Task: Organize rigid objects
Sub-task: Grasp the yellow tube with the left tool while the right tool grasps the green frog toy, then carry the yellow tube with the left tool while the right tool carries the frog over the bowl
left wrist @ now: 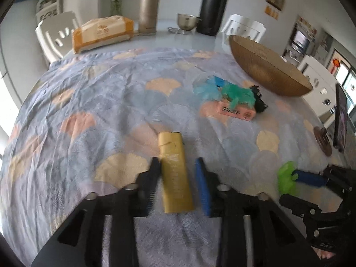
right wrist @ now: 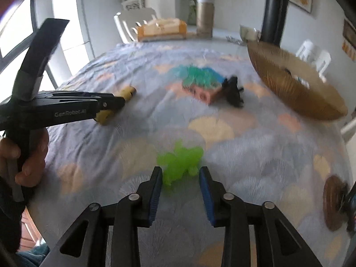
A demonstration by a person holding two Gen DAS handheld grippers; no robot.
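Observation:
A yellow lighter [left wrist: 174, 173] lies on the patterned cloth between the fingers of my left gripper [left wrist: 176, 169]. The left pad is against its side and the right pad stands off it, so the jaws are open. A bright green plastic toy [right wrist: 180, 162] sits on the cloth between the fingertips of my right gripper [right wrist: 180, 178], which is open around it. The right wrist view shows the left gripper [right wrist: 118, 103] over the lighter [right wrist: 128, 92], held by a hand. A wide brown bowl [left wrist: 267, 71] stands at the far right.
A pink box [left wrist: 235, 111] with teal plastic pieces and a black hair clip [left wrist: 259, 102] lies mid-table. A tissue pack [left wrist: 102, 33], gold canister [left wrist: 148, 11], steel bowl [left wrist: 188, 21] and black flask [left wrist: 213, 6] line the far edge. A phone [left wrist: 341, 120] stands right.

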